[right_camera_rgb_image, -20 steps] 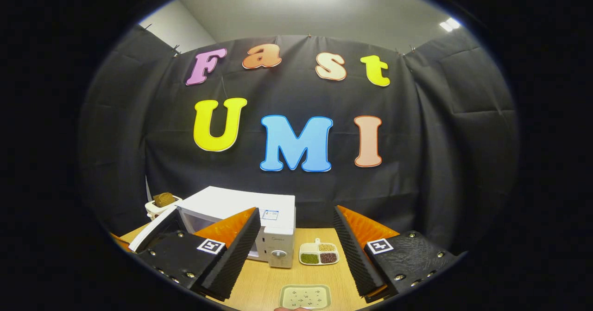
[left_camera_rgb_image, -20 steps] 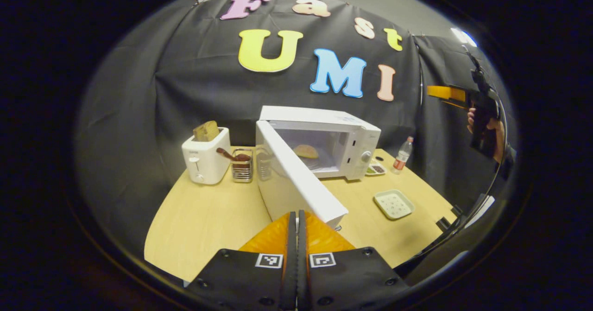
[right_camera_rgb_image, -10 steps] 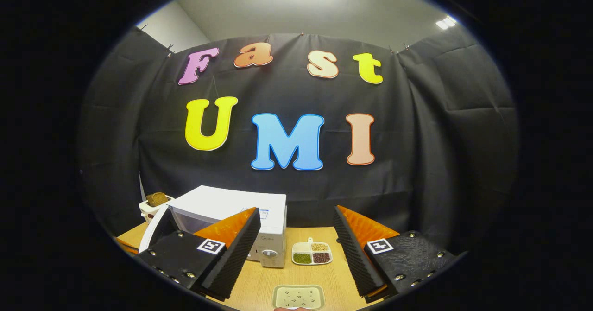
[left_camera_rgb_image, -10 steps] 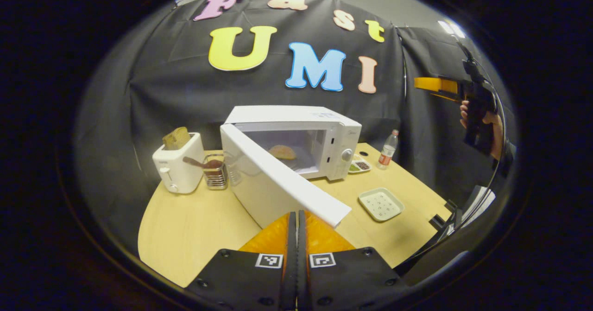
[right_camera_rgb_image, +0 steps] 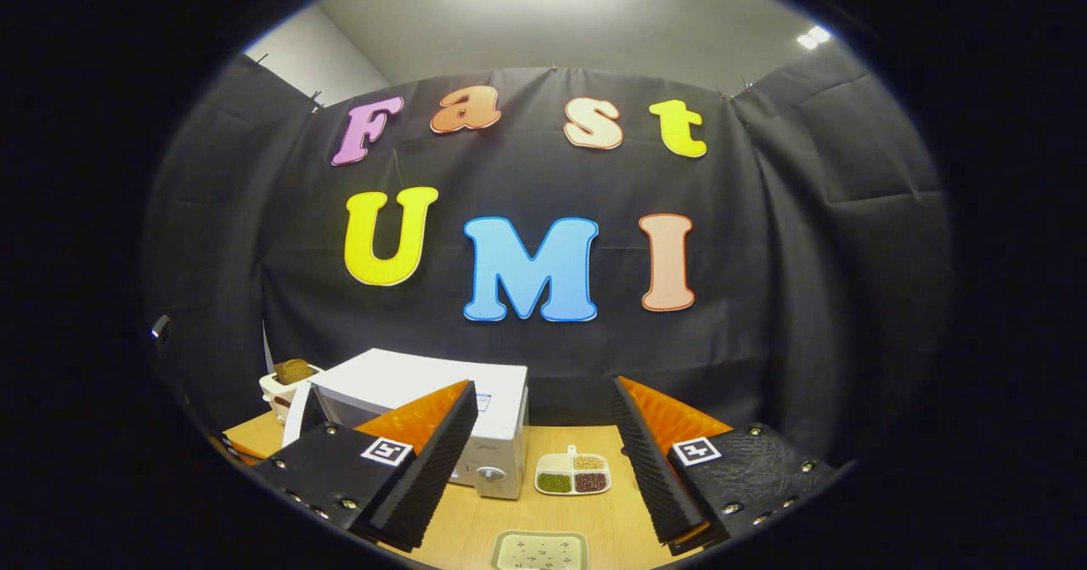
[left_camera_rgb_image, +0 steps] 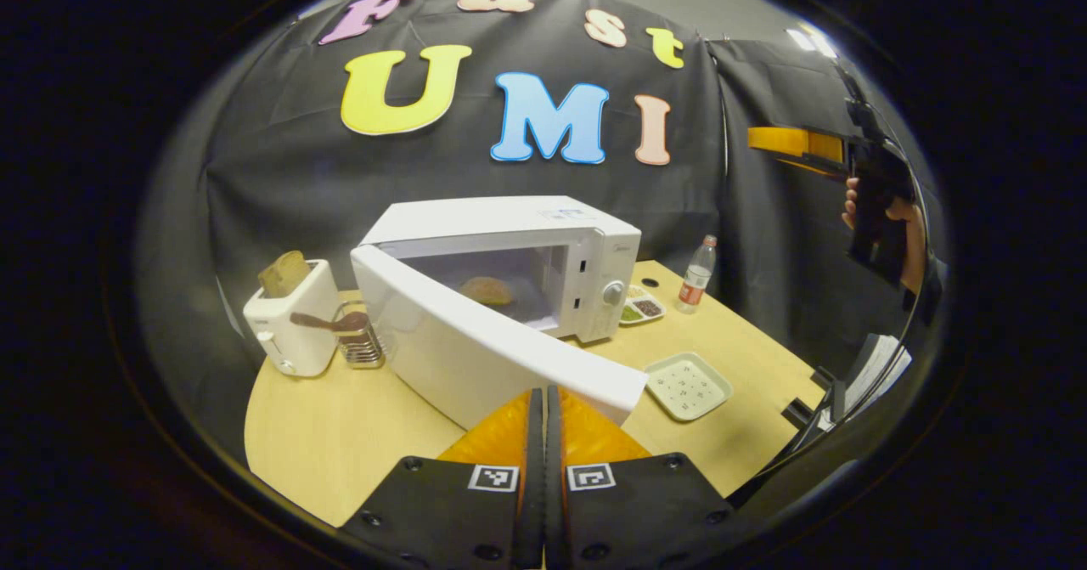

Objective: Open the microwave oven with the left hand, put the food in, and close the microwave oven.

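White microwave door [left_camera_rgb_image: 497, 353] hangs half-open at my left gripper [left_camera_rgb_image: 544, 434]'s 12 o'clock, its free edge just beyond the pressed-together fingers — bread [left_camera_rgb_image: 486, 290] already inside. Its long edge runs 10 to 4 o'clock; I'd judge left does the closing push — right gripper [right_camera_rgb_image: 537, 459], held wide and empty, is well off.

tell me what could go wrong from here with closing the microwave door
1. The left gripper is shut with nothing between its fingers and sits right behind the half-open microwave door; a push near that free edge could slip off it.
2. A hard push might shift the microwave toward the toaster and the metal rack beside it.
3. The food lies inside, seemingly clear of the door.
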